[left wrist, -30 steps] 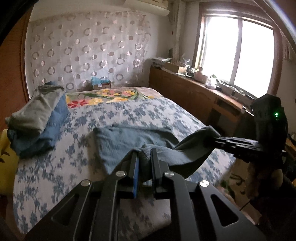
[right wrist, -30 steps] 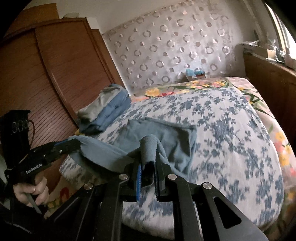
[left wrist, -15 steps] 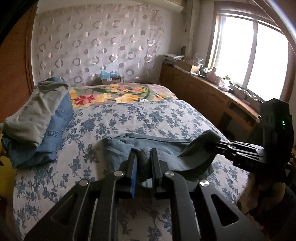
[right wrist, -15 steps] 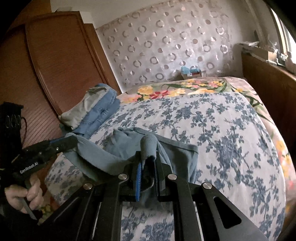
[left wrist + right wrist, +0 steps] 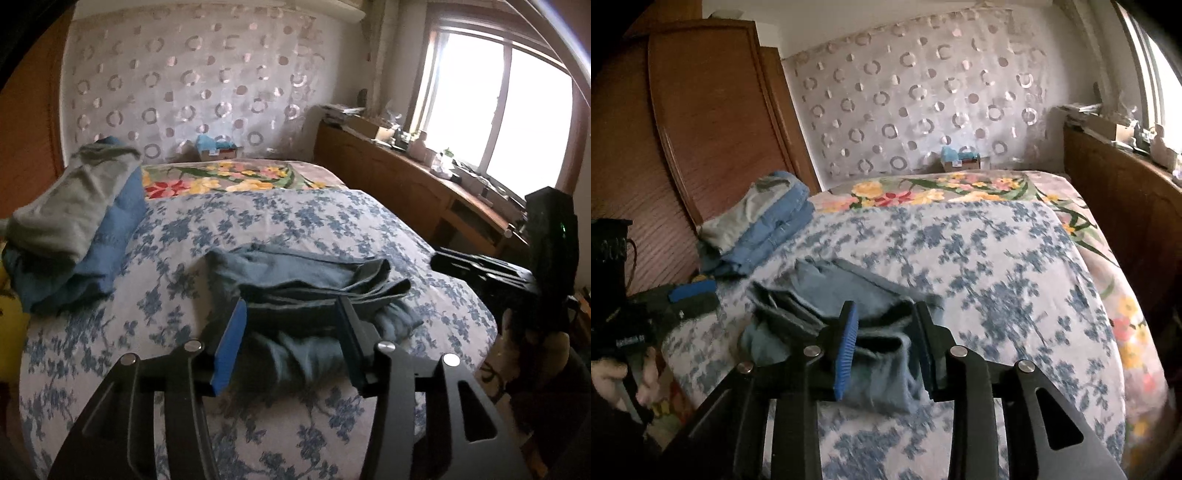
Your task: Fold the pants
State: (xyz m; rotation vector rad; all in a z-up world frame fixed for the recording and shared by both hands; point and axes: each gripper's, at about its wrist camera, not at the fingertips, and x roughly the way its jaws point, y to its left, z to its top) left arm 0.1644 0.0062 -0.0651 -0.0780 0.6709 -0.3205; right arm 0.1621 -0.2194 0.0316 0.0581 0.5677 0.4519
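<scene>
Grey-blue pants (image 5: 306, 273) lie in a folded bundle on the blue-flowered bedspread (image 5: 295, 221) near the bed's front edge. My left gripper (image 5: 291, 301) hangs just over the bundle's near side; its jaws are opening, and the cloth below them is not pinched by the pads. In the right wrist view the same pants (image 5: 849, 284) lie under my right gripper (image 5: 884, 306), whose jaws are also opening and free of the cloth. The right gripper (image 5: 476, 269) shows at the right of the left wrist view. The left gripper (image 5: 690, 291) shows at the far left of the right wrist view.
A stack of folded clothes (image 5: 74, 221) sits on the bed's left side by a wooden wardrobe (image 5: 701, 129). A wooden sideboard (image 5: 406, 184) with clutter runs under the window on the right. A small box (image 5: 218, 147) stands at the bed's head. A hand (image 5: 613, 373) holds the left gripper.
Both grippers were shut on the pants' edge and carried it forward over the rest. Now both have let go, their jaws stand apart, and the cloth has dropped onto the bed.
</scene>
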